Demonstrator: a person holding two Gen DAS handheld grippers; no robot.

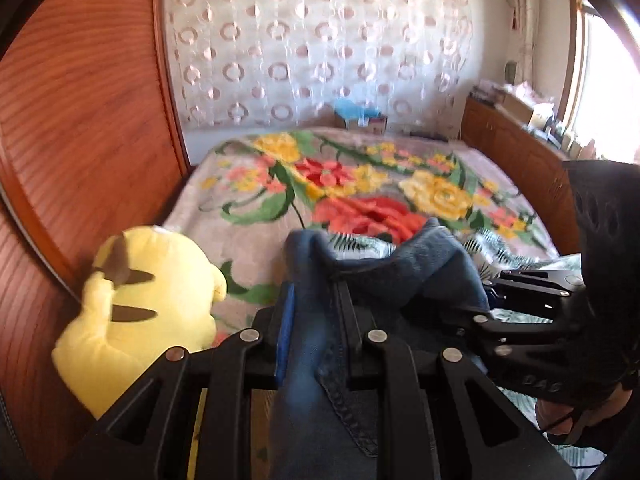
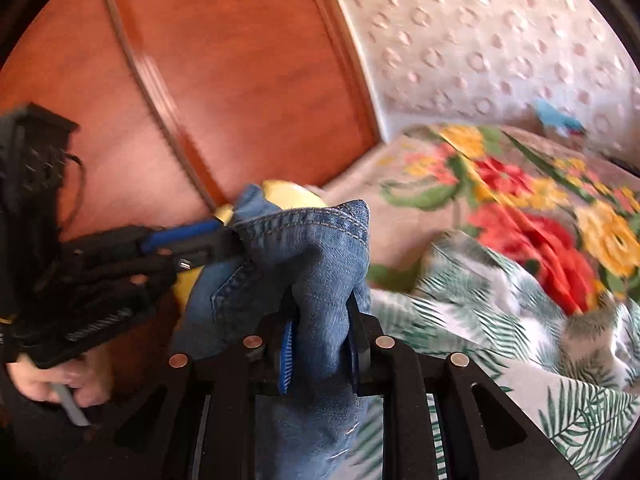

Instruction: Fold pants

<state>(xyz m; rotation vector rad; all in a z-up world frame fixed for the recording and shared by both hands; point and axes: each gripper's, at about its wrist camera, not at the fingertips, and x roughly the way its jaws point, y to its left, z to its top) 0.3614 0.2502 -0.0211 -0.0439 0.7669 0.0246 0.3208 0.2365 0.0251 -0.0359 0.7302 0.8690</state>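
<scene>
The blue denim pants (image 1: 384, 264) hang bunched between both grippers, lifted above the bed. My left gripper (image 1: 316, 304) is shut on a fold of the denim, which drapes down over its frame. My right gripper (image 2: 320, 316) is shut on another part of the pants (image 2: 288, 256). The right gripper also shows in the left wrist view (image 1: 520, 292) at the right, clamped on the cloth. The left gripper shows in the right wrist view (image 2: 224, 236) at the left, pinching the waistband edge. The rest of the pants below is hidden.
A bed with a floral blanket (image 1: 360, 184) lies ahead. A palm-leaf print cloth (image 2: 500, 320) lies on its near side. A yellow plush toy (image 1: 148, 308) leans on the wooden headboard (image 1: 80, 128). A wooden cabinet (image 1: 516, 148) stands at the right, a patterned curtain (image 1: 320, 40) behind.
</scene>
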